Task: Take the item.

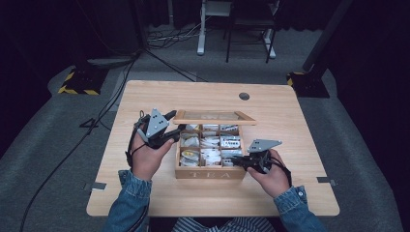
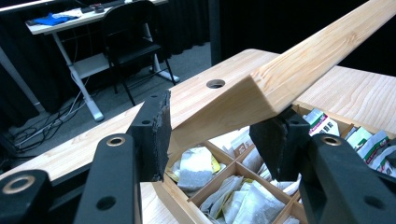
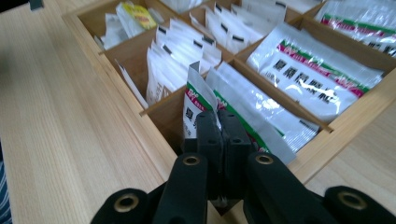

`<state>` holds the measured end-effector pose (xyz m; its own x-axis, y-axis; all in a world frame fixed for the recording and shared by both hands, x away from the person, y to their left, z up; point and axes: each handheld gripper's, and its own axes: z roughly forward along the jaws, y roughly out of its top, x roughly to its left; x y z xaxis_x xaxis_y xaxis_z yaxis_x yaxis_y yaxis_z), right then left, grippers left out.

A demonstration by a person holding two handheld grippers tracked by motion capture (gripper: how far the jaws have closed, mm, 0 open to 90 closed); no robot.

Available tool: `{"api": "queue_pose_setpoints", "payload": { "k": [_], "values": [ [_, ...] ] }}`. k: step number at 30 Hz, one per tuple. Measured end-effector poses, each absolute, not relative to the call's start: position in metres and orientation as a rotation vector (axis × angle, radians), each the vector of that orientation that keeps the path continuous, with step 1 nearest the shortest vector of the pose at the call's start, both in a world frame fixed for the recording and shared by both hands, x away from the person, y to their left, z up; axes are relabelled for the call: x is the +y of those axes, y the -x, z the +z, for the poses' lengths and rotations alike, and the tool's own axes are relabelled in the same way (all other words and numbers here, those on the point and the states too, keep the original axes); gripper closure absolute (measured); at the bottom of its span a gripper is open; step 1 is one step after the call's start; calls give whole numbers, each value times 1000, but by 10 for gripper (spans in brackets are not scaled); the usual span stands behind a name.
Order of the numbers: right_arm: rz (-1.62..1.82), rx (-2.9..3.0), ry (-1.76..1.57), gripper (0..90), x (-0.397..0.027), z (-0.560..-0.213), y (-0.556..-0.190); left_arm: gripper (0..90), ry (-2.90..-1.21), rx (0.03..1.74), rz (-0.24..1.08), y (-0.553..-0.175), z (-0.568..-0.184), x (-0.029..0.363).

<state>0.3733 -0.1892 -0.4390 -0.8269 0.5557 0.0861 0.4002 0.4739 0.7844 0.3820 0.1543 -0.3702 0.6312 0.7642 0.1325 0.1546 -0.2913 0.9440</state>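
We keep the left hand-held gripper (image 2: 212,135) pinching the lid's (image 2: 280,74) corner so it stays raised over the tea box (image 1: 210,173). Our right hand-held gripper (image 3: 217,122), pressed together on a tea sachet (image 3: 197,93) in the box's near right compartment, should lift straight up.

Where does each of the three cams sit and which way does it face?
High view: above the person's side, facing forward and down on the table; forearms, both hands visible.
Left gripper view: on the left gripper, looking along its jaws, shut on the lid.
Right gripper view: on the right gripper, jaws shut on a tea packet.
Shared: the tea box and its packets.
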Motion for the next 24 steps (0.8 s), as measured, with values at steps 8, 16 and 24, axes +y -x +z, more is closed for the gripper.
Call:
{"api": "queue_pose_setpoints", "payload": {
  "k": [8, 16, 24],
  "values": [
    [1357, 2450, -800, 899, -195, -422, -368, 494, -1798, 742, 722, -382, -370, 154],
    [1430, 2376, -798, 900, -200, -411, -362, 494, -1798, 742, 722, -382, -370, 154],
    [1484, 2319, -791, 900, -202, -404, -358, 494, -1798, 742, 722, -382, -370, 154]
  ]
}}
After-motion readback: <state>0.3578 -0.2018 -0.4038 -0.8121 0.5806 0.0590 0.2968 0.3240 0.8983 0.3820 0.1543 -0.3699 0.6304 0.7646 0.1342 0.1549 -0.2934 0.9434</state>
